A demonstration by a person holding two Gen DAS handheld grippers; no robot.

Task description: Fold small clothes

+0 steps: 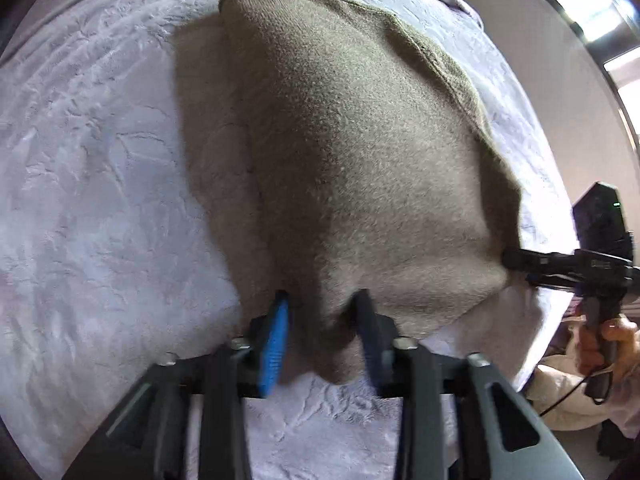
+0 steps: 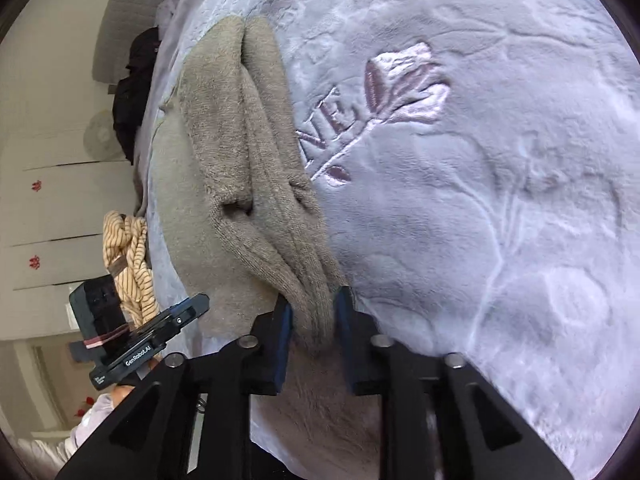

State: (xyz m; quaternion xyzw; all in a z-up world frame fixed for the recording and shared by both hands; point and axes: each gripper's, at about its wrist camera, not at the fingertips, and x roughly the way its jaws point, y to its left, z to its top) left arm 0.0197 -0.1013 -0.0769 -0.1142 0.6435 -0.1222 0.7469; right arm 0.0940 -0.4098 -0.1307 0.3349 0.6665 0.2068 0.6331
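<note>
A brown sweater (image 1: 352, 160) is spread on the bed (image 1: 100, 200), near its edge. A bunched edge sits between the half-open fingers of the left gripper (image 1: 324, 320) and of the right gripper (image 2: 312, 320); whether it is pinched cannot be told. If loosely caught, the thick knit could slip out and the fold be skewed. Its long axis runs away from both grippers.
</note>
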